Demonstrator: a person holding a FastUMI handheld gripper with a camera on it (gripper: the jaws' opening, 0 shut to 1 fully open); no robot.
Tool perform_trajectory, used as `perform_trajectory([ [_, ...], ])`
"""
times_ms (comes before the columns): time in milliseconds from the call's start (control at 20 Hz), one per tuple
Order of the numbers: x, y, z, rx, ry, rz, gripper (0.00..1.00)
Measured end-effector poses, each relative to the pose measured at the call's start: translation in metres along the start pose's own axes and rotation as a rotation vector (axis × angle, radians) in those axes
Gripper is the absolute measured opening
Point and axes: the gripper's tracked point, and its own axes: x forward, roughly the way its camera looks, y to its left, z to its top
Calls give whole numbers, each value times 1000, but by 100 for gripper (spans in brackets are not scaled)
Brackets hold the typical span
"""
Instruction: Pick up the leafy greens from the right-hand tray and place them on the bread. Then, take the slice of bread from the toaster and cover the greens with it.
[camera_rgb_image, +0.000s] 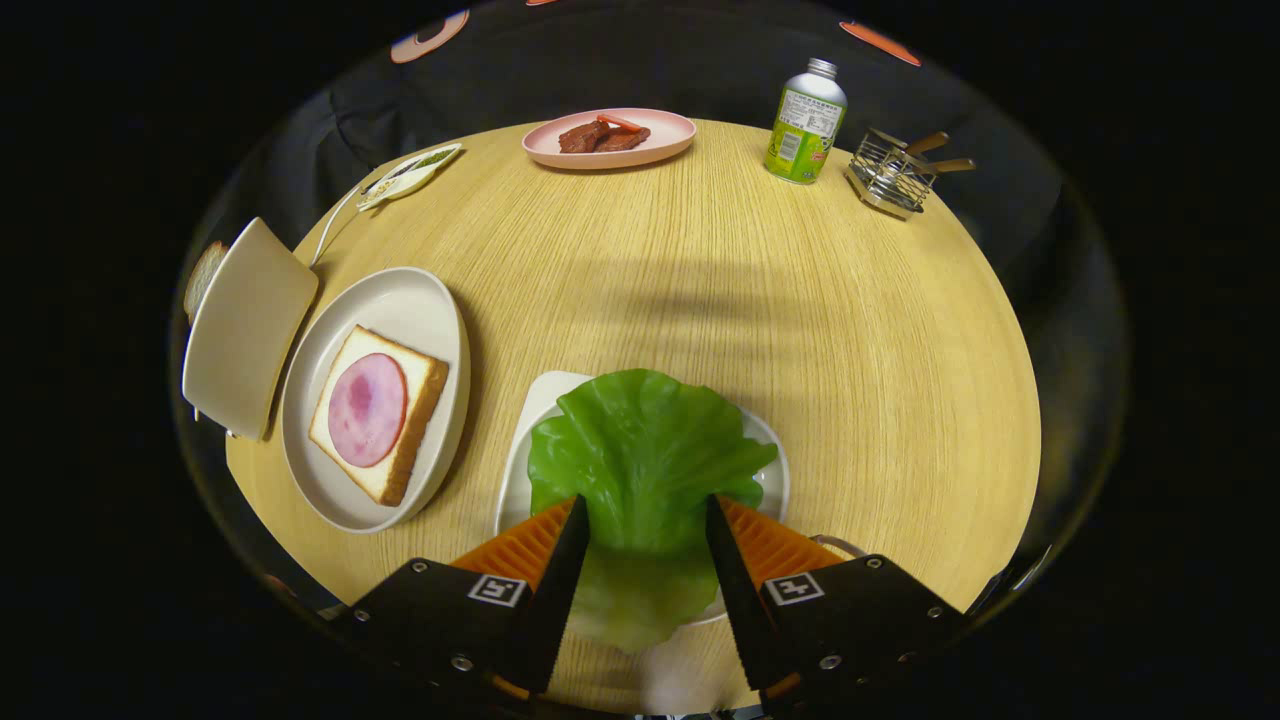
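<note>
Bright overhead light, soft shadows across the table (700, 260), strong fisheye bending at the edges.

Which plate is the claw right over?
The white tray under the lettuce leaf. The open claw straddles that leaf; the ham-and-bread plate and the pink plate sit farther off.

Pale wood-grain table (800, 330). Bright green leafy greens (645, 450) on a white tray (772, 480). Left, a cream plate (400, 300) holds golden-crusted bread (425, 400) with pink ham (367, 408). Far, a pink plate (660, 130) of reddish-brown meat (600, 137); green-and-silver bottle (806, 122).
</note>
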Motion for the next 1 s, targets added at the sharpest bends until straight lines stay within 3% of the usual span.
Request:
perform_trajectory([
  [250, -1, 1, 0, 17, 15, -4, 31],
  [300, -2, 2, -1, 15, 13, 0, 17],
  [400, -3, 3, -1, 50, 22, 14, 5],
  [600, -34, 22, 26, 176, -56, 54, 3],
  [1000, -68, 100, 60, 151, -120, 99, 3],
])
